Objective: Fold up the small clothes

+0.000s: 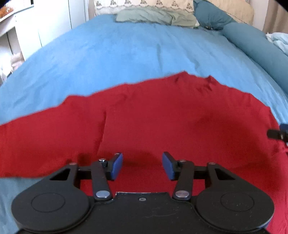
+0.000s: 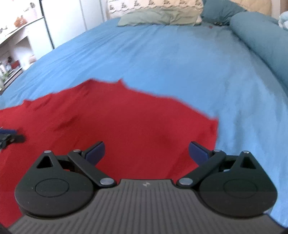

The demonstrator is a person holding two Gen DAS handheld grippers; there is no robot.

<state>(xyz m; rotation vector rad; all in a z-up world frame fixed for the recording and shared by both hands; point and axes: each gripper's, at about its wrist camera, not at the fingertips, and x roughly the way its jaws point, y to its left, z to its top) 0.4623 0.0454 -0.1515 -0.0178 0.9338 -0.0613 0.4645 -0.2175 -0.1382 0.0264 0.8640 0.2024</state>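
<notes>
A red garment [image 1: 153,118] lies spread flat on the blue bed sheet [image 1: 126,54]; it also shows in the right wrist view [image 2: 117,122]. My left gripper [image 1: 142,165] is open and empty, just above the garment's near part. My right gripper [image 2: 146,153] is wide open and empty over the garment's right side, near its right edge. The right gripper's tip shows at the left wrist view's right edge [image 1: 278,133]. The left gripper's tip shows at the right wrist view's left edge [image 2: 9,137].
Pillows [image 1: 154,16] lie at the head of the bed. A teal bolster [image 1: 255,45] runs along the right side. White furniture and shelves [image 2: 21,36] stand to the left of the bed.
</notes>
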